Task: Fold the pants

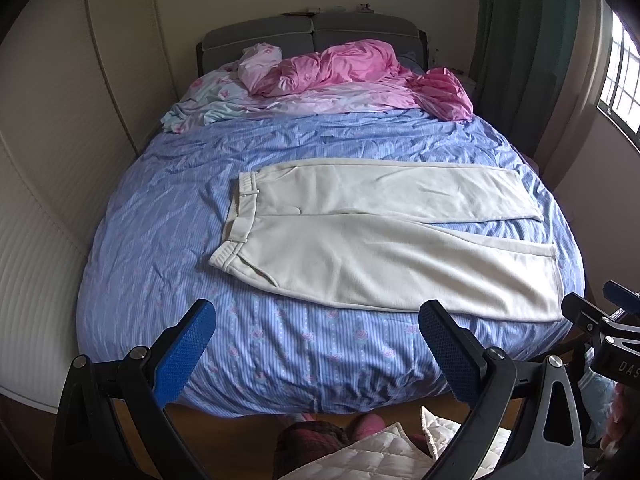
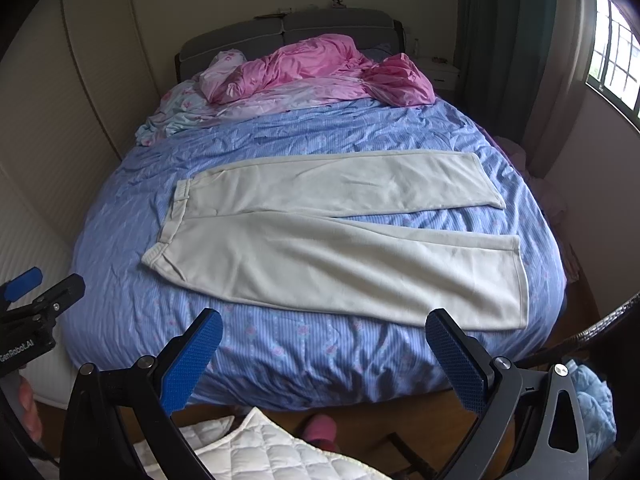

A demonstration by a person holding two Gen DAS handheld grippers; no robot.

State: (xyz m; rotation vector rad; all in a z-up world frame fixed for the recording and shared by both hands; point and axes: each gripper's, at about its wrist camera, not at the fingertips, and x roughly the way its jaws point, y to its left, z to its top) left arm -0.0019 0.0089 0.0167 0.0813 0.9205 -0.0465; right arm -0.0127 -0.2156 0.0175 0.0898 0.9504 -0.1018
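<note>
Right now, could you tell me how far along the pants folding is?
Done: the cream fleece pants lie flat on the blue striped bedspread, legs apart. In hand: nothing; the left gripper and right gripper hover open. Left: every fold.

Cream walls [image 1: 120, 60]; wooden floor [image 2: 400, 412]; daylit window [image 2: 612, 44].

Both grippers, left [image 1: 318, 346] and right [image 2: 324, 354]: black linkage frames, silver pivot screws, blue textured pads [image 2: 191, 360]; white "GenRobot.AI" lettering on left gripper's body.
</note>
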